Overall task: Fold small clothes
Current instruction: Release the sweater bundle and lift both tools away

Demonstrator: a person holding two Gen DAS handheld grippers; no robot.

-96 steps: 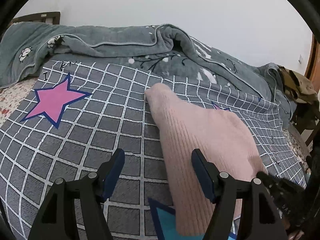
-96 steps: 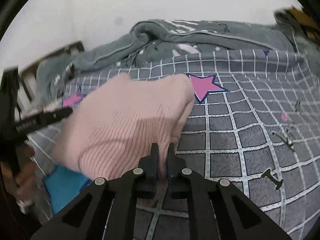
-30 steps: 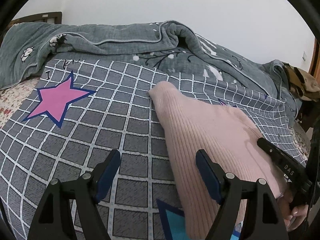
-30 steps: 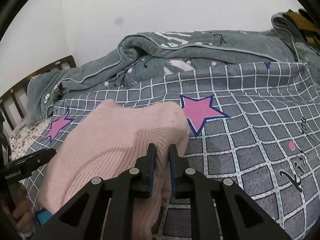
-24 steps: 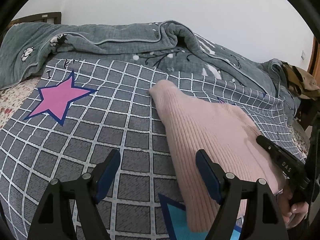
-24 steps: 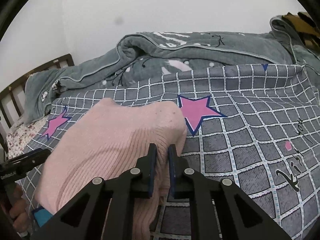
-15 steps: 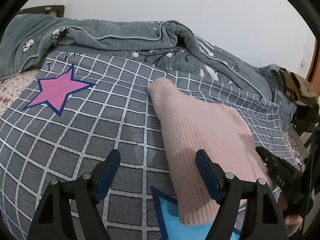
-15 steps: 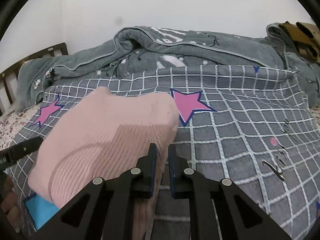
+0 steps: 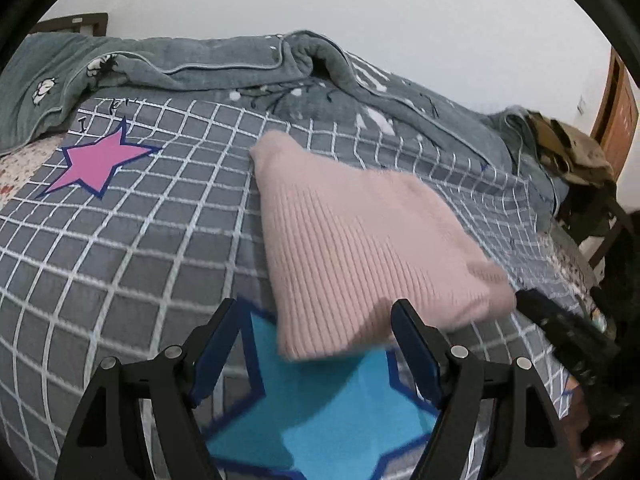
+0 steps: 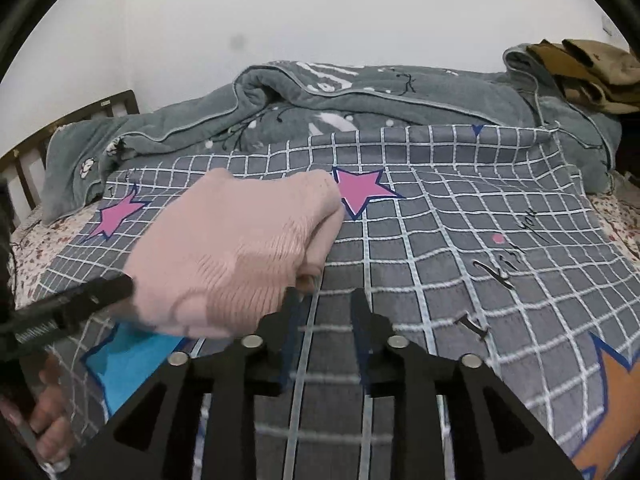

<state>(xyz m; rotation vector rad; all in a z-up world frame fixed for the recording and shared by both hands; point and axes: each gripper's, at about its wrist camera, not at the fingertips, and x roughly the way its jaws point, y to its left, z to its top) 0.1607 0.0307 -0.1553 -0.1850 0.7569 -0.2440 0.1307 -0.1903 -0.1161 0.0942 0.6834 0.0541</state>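
Pink sweater (image 9: 360, 248) lies folded on the bed (image 9: 120, 240), over the blue star (image 9: 328, 412). My right hand-held gripper (image 10: 326, 300) is opening, nothing between its jaws, sweater just beside. My left hand-held gripper (image 9: 316, 332) is spread, empty. Fold looks finished; next, probably back off or tidy edges.

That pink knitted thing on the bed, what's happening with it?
A person is folding a small pink sweater on a grey checked bedspread, working a pair of tongs in each hand. The sweater lies folded into a compact bundle. The right tongs are opening beside its edge, with only bedspread between the jaws. The left tongs stand open at the sweater's near edge, gripping nothing. A rumpled grey blanket lies behind.
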